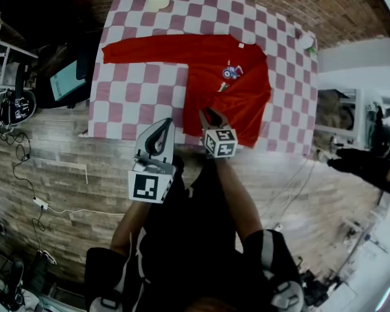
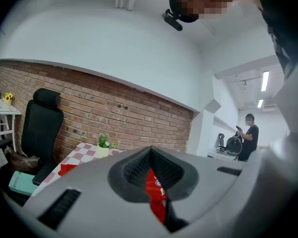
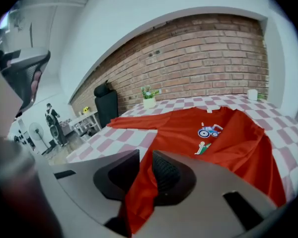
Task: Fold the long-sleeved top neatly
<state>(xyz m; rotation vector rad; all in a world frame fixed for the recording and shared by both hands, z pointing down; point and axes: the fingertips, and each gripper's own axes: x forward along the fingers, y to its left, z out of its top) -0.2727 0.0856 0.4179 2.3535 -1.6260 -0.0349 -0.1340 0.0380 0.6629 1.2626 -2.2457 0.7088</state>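
The red long-sleeved top (image 1: pixel 231 86) lies flat on the checked tablecloth (image 1: pixel 133 103). Its body is to the right and one sleeve (image 1: pixel 149 49) stretches leftward along the far side, so its long axis runs across the table. The right gripper (image 3: pixel 145 168) is at the near hem, jaws partly apart with a fold of red cloth loose between them (against one pad, clear of the other), making it the nearer hand. The left gripper (image 2: pixel 150 155) is closed and empty just off the near table edge, the sleeve well beyond it.
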